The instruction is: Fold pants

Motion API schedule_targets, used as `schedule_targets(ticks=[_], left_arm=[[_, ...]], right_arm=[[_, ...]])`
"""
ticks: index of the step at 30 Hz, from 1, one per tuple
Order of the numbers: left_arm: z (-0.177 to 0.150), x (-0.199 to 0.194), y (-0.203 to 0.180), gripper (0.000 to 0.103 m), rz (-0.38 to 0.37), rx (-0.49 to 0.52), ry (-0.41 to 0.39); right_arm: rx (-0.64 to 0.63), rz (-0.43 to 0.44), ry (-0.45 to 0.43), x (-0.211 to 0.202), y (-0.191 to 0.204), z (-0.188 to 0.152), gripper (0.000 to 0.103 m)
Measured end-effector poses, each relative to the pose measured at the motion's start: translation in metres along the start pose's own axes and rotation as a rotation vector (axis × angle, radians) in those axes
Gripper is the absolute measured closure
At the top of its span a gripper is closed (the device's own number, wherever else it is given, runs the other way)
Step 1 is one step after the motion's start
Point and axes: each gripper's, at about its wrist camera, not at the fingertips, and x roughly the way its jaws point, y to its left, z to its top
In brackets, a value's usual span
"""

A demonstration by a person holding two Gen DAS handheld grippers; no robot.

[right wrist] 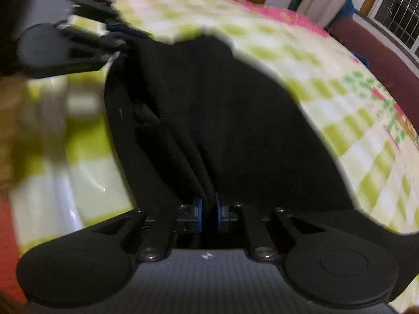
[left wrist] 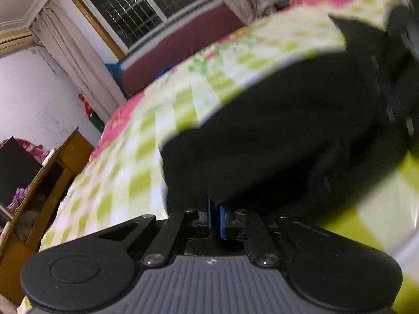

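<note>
The black pants (left wrist: pixel 275 130) hang bunched between both grippers above the green-and-white checked bed sheet (left wrist: pixel 125 167). My left gripper (left wrist: pixel 215 218) is shut on an edge of the pants, its blue pads pinching the cloth. My right gripper (right wrist: pixel 208 213) is shut on another edge of the pants (right wrist: pixel 214 120), with folds of cloth running into its blue pads. The left gripper also shows in the right wrist view (right wrist: pixel 115 39) at the top left, holding the far end of the pants. The right gripper shows blurred at the right edge of the left wrist view.
The bed (right wrist: pixel 327 99) fills both views, with a pink floral border. A dark red headboard or bench (left wrist: pixel 178 49) and a barred window (left wrist: pixel 141 2) lie beyond it. A wooden cabinet (left wrist: pixel 49 183) stands left of the bed. Both views are motion-blurred.
</note>
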Motion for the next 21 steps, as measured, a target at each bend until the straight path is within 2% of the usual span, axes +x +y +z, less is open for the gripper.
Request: schedule_targets(ticks=[3, 5, 9, 12, 13, 15, 16, 18, 19, 20, 21], left_arm=[[-0.005, -0.008, 0.009, 0.076, 0.015, -0.085, -0.029], [-0.004, -0.009, 0.016, 0.07, 0.042, -0.094, -0.057], [-0.011, -0.008, 0.004, 0.065, 0.064, 0.079, -0.097], [-0.018, -0.008, -0.004, 0.052, 0.115, 0.182, -0.111], [-0.02, -0.005, -0.005, 0.048, 0.131, 0.217, -0.121], [-0.018, 0.002, -0.009, 0.047, 0.124, 0.266, -0.13], [-0.016, 0.007, -0.01, 0.047, 0.12, 0.285, -0.129], [-0.013, 0.019, -0.007, 0.047, 0.113, 0.314, -0.106], [-0.012, 0.022, -0.003, 0.053, 0.11, 0.31, -0.096], [-0.012, 0.023, 0.001, 0.067, 0.12, 0.297, -0.089], [-0.009, 0.023, 0.009, 0.07, 0.148, 0.273, -0.082]], right_arm=[[-0.019, -0.006, 0.0, -0.009, -0.002, 0.004, 0.093], [-0.033, -0.026, 0.016, -0.007, -0.004, 0.005, 0.093], [0.003, -0.025, 0.028, -0.008, 0.001, 0.008, 0.088], [-0.034, -0.054, -0.006, -0.014, 0.007, 0.014, 0.086], [-0.057, -0.054, -0.016, -0.014, 0.012, 0.016, 0.083], [-0.097, -0.053, -0.025, -0.009, 0.02, 0.019, 0.067], [-0.109, -0.054, -0.029, -0.005, 0.024, 0.022, 0.067], [-0.12, -0.063, -0.034, 0.002, 0.023, 0.028, 0.072], [-0.111, -0.054, -0.029, 0.004, 0.021, 0.032, 0.08], [-0.093, -0.04, -0.024, 0.004, 0.02, 0.035, 0.093], [-0.074, -0.035, -0.023, 0.001, 0.02, 0.038, 0.094]])
